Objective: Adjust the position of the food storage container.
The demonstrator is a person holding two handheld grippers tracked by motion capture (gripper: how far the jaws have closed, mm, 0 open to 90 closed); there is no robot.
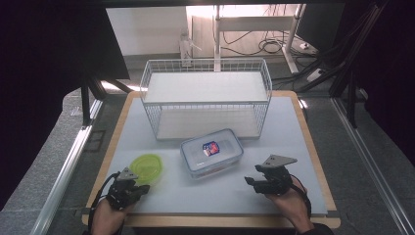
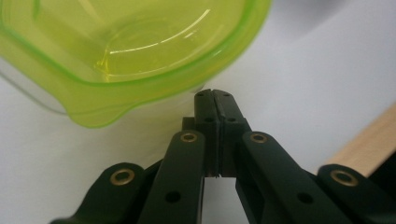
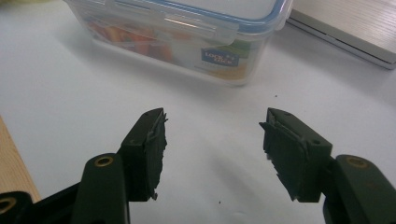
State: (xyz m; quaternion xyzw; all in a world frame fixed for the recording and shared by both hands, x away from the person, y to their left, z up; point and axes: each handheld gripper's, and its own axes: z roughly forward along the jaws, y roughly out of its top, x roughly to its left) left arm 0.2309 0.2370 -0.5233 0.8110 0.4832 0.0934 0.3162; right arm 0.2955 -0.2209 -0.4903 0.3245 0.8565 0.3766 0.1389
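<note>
One round green bowl (image 1: 146,168) sits upright on the worktop (image 1: 293,142), its lip tab toward the left claw (image 1: 145,188), which is pressed together and empty. One clear box (image 1: 211,152) lies lengthwise left to right before the right claw (image 1: 248,180), apart and empty.

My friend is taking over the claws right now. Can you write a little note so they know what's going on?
Left claw: shut, empty, tips right next to the green-lidded tub; I can't tell if they touch.
Right claw: open, empty, aimed at the clear box with the blue-edged lid, a gap away.
Both containers sit on the white mat in front of the wire basket.
Done: nothing picked up.
Left: probably grab the containers; the basket might be where they go.
</note>
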